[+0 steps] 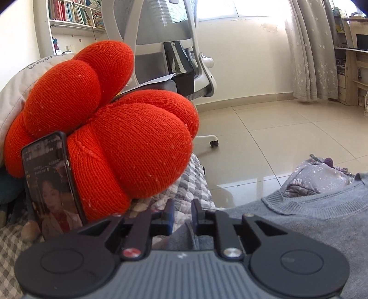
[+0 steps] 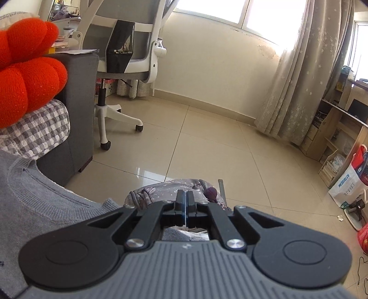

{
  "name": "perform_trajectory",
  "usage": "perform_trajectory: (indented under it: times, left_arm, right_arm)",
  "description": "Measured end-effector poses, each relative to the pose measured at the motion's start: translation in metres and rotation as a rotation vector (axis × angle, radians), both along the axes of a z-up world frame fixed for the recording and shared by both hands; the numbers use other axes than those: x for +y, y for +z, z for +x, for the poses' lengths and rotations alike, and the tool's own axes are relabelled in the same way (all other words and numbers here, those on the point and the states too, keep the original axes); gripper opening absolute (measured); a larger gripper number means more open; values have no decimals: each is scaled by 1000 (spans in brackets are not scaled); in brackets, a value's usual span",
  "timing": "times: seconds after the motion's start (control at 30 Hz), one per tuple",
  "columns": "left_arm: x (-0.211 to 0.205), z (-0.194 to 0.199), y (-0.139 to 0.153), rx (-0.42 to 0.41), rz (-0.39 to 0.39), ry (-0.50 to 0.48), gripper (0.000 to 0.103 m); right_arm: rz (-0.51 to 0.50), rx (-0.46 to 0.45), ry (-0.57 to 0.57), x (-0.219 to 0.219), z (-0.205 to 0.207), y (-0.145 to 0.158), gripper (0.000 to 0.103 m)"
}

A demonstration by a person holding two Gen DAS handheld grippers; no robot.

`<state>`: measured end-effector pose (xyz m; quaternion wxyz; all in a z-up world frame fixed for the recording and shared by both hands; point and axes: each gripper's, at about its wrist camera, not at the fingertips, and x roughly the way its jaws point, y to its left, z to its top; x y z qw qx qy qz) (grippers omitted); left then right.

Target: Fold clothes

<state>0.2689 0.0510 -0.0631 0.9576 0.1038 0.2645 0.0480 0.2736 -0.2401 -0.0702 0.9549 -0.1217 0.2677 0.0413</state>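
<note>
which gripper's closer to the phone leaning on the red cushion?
Left. The left gripper sits just right of the phone. The right gripper is over the grey sweater; its view shows no phone.

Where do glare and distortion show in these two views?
Left wrist: window blown out, floor reflecting a sheen, chair bowed by fisheye. Right wrist: window overexposed, glare patch on the floor, curtain curved at the edge; both sharp.

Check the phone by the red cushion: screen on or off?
On. The phone leans upright against the red cushion, its screen lit with a video image.
</note>
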Motion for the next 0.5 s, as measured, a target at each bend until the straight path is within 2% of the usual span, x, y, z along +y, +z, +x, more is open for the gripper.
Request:
perform_trajectory:
  times: [0.03,0.07,0.13,0.27,0.33,0.37,0.5]
  left_arm:
    - [1,-2,3,3,-19,-9,37]
    - [2,-4,5,7,-39,-18,41]
    - [-2,-11,10,17,-64,-49,41]
    - [-17,-27,18,46,-98,-133,52]
    - [-29,-37,21,63,-107,-181,53]
    - [-34,-43,21,70,-116,-203,54]
    - [-56,-63,22,91,-159,-275,59]
  right_arm:
    - [16,6,4,-6,-4,4,8]
    - [33,16,7,-12,-8,8,10]
    - [59,39,13,-24,-16,13,11]
    - [75,73,24,-45,-35,18,16]
    - [88,87,18,-57,-43,18,33]
    - [100,92,16,-63,-48,18,36]
    - [140,126,-3,-85,-59,15,38]
